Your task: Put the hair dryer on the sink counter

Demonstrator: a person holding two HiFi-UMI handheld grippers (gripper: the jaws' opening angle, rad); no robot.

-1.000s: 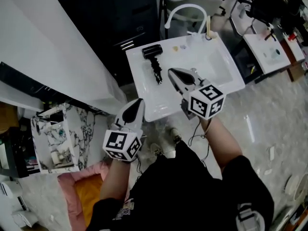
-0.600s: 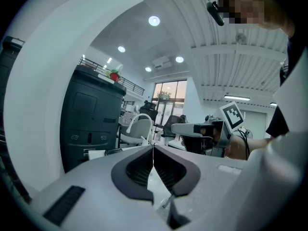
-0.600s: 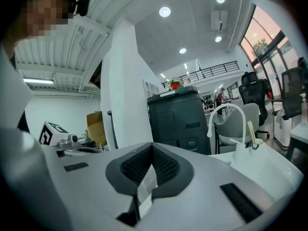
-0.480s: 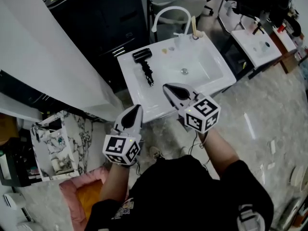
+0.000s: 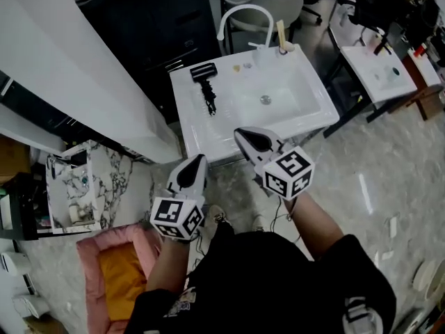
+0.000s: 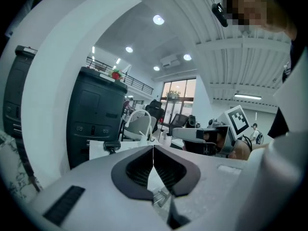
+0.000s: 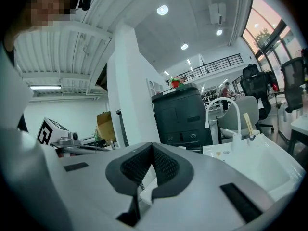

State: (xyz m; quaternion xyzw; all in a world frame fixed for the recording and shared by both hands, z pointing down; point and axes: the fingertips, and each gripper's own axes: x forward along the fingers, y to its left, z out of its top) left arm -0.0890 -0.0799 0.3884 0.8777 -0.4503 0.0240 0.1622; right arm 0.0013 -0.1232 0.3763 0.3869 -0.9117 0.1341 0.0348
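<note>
A black hair dryer (image 5: 204,83) lies on the left part of the white sink counter (image 5: 201,127), its handle pointing toward me. It also shows small in the left gripper view as the hair dryer (image 6: 112,146). My right gripper (image 5: 241,135) is shut and empty, hovering at the counter's near edge. My left gripper (image 5: 198,161) is shut and empty too, lower and to the left, off the counter over the floor. Both stand apart from the dryer.
A white curved faucet (image 5: 243,19) rises behind the basin (image 5: 268,99). A tall white panel (image 5: 76,75) and a dark cabinet (image 5: 156,19) flank the sink's left. A marble-patterned stand (image 5: 76,186) and a pink cushion (image 5: 115,273) sit at my left.
Both grippers have drawn back toward me, away from the sink; the right one no longer hangs over the counter. The hair dryer stays where it lay.
</note>
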